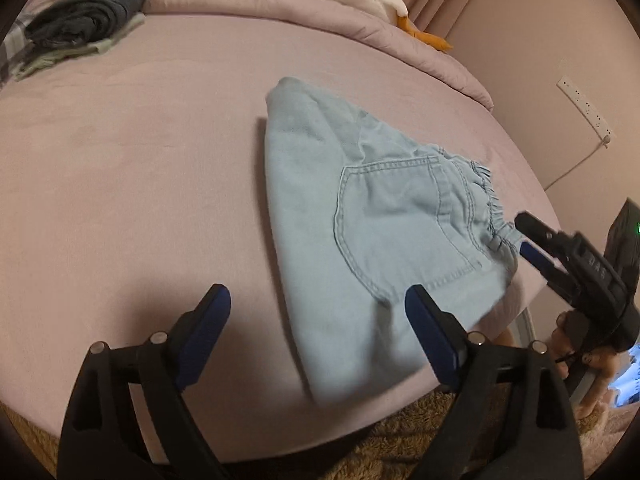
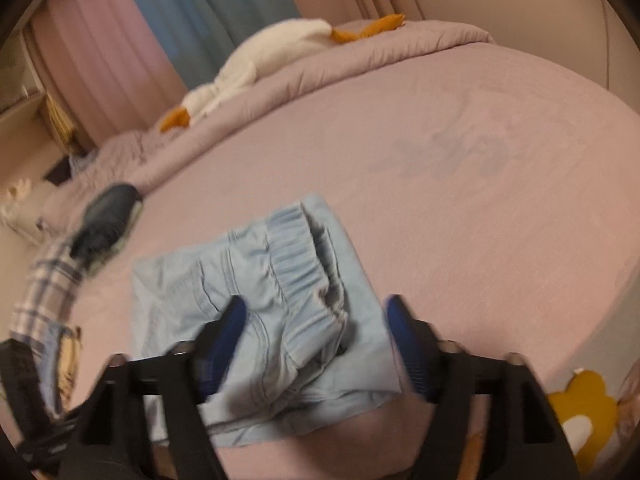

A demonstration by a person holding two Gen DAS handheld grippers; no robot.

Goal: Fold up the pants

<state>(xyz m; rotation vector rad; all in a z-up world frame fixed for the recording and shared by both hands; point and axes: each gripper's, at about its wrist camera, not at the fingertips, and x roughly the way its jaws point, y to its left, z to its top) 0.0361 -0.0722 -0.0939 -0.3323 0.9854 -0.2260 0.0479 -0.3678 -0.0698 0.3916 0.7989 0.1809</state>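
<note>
Left tongs: I see them spread wide, gripping nothing; one blue tip hangs over the near hem of the pants.
Right tongs: also spread wide, pads clear of the cloth, with the waistband lying between and below them.
Pants location: folded into a small pale blue bundle on the pink bed, near its front edge.
Long axis: runs away from my left tongs, waistband end toward the right.
Nearer hand: I judge the right, poised directly over the waistband.

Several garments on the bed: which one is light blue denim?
The folded pants near the bed's front edge, back pocket showing. The other clothes form a dark grey and plaid pile at the far left.
</note>
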